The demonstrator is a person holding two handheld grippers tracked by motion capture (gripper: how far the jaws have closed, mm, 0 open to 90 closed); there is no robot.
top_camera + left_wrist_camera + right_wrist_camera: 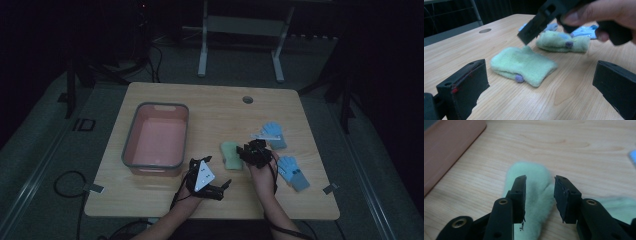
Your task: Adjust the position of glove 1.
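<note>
Two pale green mittens lie on the wooden table [210, 110]. The nearer green mitten [524, 65] [230, 152] [535, 173] has a small purple knob. The second green mitten [562, 42] lies just behind it. My right gripper [540, 178] [246, 152] [534, 27] is open, its jaws a short gap apart and hanging over the nearer mitten's end with nothing between them. My left gripper [539, 85] [217, 172] is open wide, low over the table, short of the nearer mitten. Two light blue gloves [274, 134] [294, 171] lie to the right.
A pink bin with a grey rim [156, 134] [446, 147] stands at the table's left, holding nothing I can see. A round cable hole [247, 99] sits near the far edge. Bare wood stretches across the far half and front left of the table.
</note>
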